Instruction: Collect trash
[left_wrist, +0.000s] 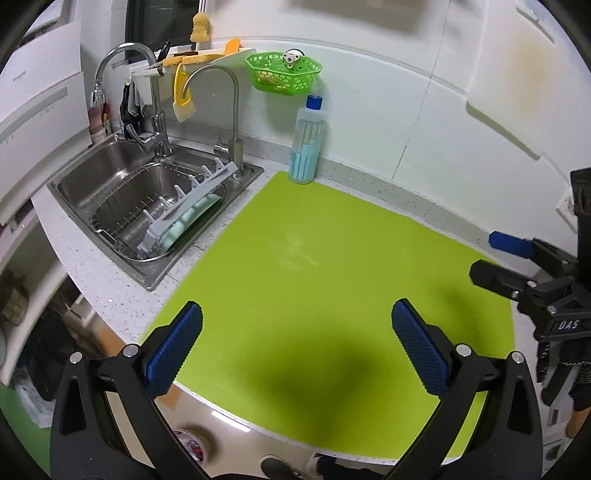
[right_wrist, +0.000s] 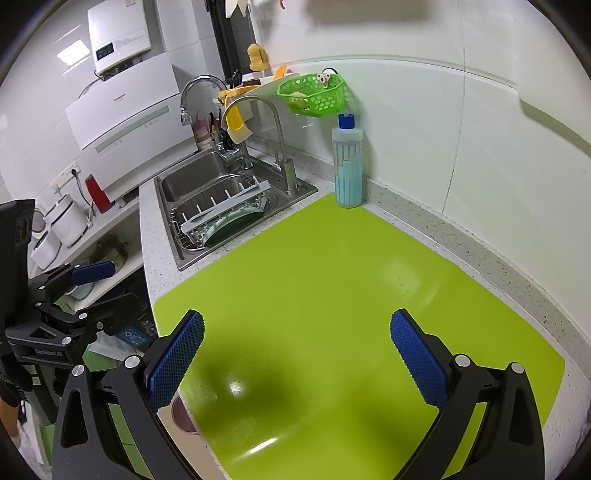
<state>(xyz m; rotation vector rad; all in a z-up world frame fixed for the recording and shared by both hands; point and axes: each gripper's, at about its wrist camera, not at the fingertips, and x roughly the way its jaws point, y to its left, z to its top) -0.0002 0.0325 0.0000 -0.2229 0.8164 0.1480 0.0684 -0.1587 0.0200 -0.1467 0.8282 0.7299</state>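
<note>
A lime-green mat (left_wrist: 317, 280) covers the counter; it also shows in the right wrist view (right_wrist: 332, 295). No loose trash shows on it. My left gripper (left_wrist: 295, 343) is open and empty above the mat's front edge, its blue pads (left_wrist: 173, 350) wide apart. My right gripper (right_wrist: 295, 350) is open and empty above the mat's front part, its blue pads (right_wrist: 419, 362) wide apart. The right gripper (left_wrist: 513, 266) shows at the right edge of the left wrist view. The left gripper (right_wrist: 88, 284) shows at the left of the right wrist view.
A steel sink (left_wrist: 110, 162) with a dish rack (left_wrist: 184, 206) lies left of the mat. A tall blue-capped bottle (left_wrist: 308, 140) stands at the mat's far corner. A green basket (left_wrist: 284, 72) hangs on the wall. Below the counter's front edge sits a round container (right_wrist: 183, 411).
</note>
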